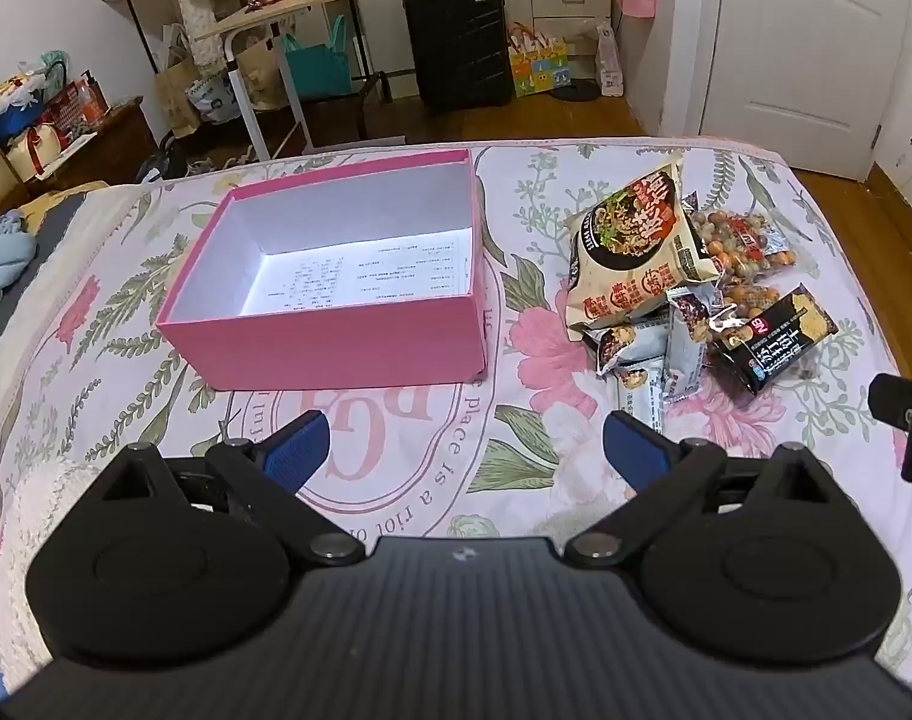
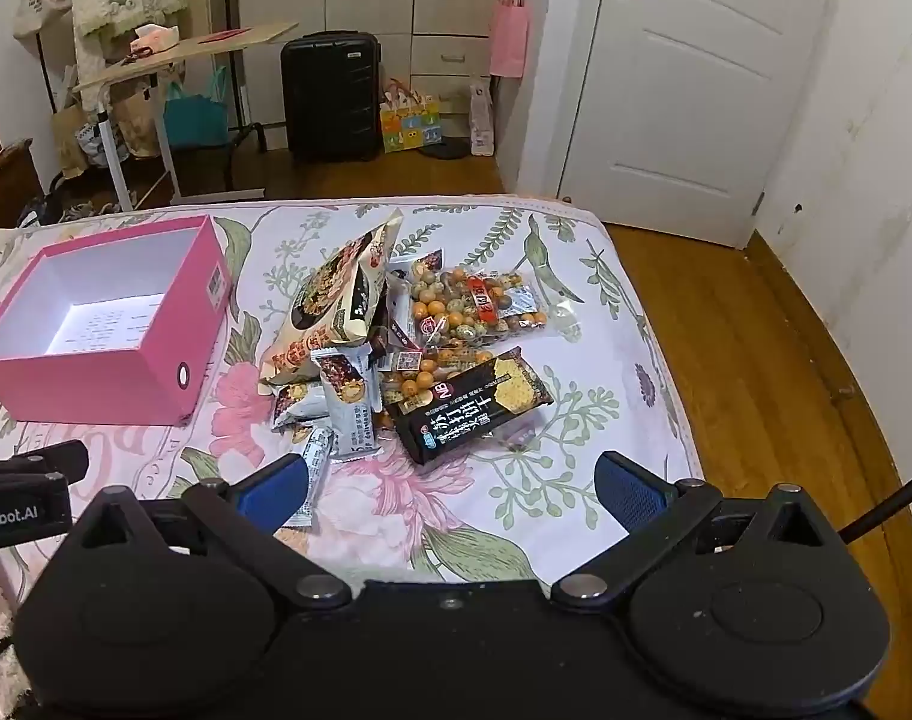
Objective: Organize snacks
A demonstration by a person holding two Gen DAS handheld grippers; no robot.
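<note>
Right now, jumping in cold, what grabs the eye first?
The open pink box on the floral bedspread, holding only a printed sheet. Right of it lies a heap of snack packets, the black cracker pack nearest. Both grippers, left gripper and right gripper, are open, holding nothing.

Readable text: bedspread, gripper strap, cracker pack

The floral bedspread [image 1: 396, 480] carries a round pink emblem with big letters seen upside down, apparently "BG", ringed by the words "place is a riot o…", cut off by the gripper body. In the right wrist view, a black strap [image 2: 12, 516] at the left edge reads "nRobot.AI", its start out of frame. The black cracker pack [image 2: 474, 408] shows "NB" in a red patch plus large white Chinese characters. The pink box [image 1: 330, 348] has fine print on its white floor, too small to read.
</note>
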